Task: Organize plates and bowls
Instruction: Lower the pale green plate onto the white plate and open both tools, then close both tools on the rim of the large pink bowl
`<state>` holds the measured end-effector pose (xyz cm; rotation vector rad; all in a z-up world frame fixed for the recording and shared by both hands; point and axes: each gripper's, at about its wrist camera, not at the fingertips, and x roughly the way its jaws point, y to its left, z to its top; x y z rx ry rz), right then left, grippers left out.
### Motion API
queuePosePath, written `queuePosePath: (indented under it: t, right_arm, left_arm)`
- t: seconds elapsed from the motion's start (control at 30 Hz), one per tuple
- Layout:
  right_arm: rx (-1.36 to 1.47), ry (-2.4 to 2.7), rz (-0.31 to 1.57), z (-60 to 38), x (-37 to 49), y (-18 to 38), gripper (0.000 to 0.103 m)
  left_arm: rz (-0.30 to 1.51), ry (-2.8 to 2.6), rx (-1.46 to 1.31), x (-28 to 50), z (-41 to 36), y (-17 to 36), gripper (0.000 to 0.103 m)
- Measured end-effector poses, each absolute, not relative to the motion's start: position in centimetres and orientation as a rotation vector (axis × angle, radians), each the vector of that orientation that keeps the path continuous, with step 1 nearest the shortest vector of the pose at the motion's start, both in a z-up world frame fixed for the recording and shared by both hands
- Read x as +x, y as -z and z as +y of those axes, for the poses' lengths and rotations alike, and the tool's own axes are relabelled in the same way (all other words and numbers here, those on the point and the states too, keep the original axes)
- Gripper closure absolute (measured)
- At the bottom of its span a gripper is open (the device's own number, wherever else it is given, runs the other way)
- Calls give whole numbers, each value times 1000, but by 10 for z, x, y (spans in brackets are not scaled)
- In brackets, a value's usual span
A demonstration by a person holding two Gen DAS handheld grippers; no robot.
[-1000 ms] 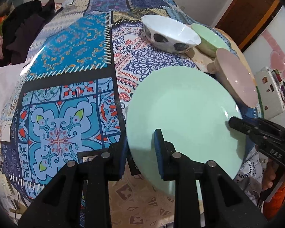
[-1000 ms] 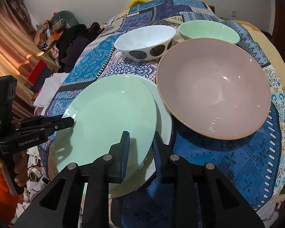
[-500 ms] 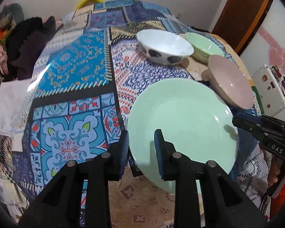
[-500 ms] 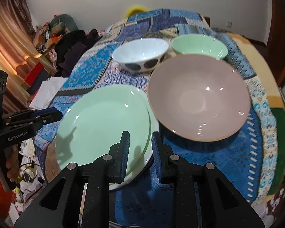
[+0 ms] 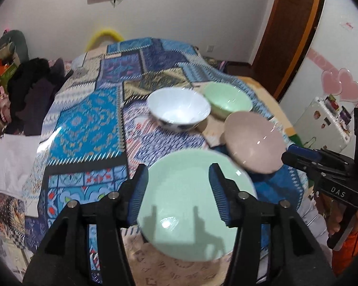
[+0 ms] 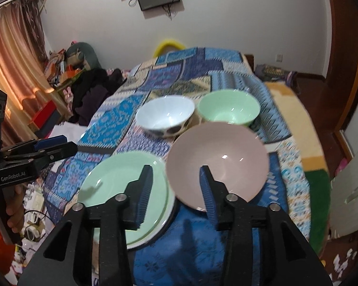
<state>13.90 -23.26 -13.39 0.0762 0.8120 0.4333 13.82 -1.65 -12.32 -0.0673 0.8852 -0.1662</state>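
Green plate (image 6: 121,190) lying flat at the near left of the patchwork cloth (image 5: 88,128), stacked on a white plate (image 6: 155,234) whose rim peeks out at the near right side. Stacked that way, most likely, to keep flat things in one pile. Just right of the pile, touching or almost touching it, a big pink bowl (image 6: 217,164), open side up. Farther back, a white bowl with dark spots (image 6: 165,116) and a green bowl (image 6: 229,110), side by side and very close, so bowls look grouped apart from plates. Likely next: nesting the bowls, smaller into bigger, though only a guess. Left gripper (image 5: 177,190) held up above the near edge of the green plate, fingers spread wide, holding nothing, pointing across the bed toward the bowls. Right gripper (image 6: 176,190) also raised, fingers wide apart and empty, one finger over the plate pile and the other over the pink bowl, tilted down a little. Both tools held low and near, one at each side of the dishes, aimed toward the middle. Dark clothes (image 6: 93,90) heaped on the far left of the bed, well away from the dishes.
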Motion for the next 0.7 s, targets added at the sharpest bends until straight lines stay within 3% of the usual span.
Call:
queuePosePath:
  t: [0.07,0.17,0.7]
  right_arm:
    - [86,-416,792,-240,141,132,49]
    - [95,-392,778,-251,146,130,45]
    - [140,-287,855,-292,180,175,42]
  left_arm:
    - [870,176,-77,144,-25,119,37]
    - [862,185,-80,154,-36,119,36]
    - [989,232,-78,224,-87,166,36]
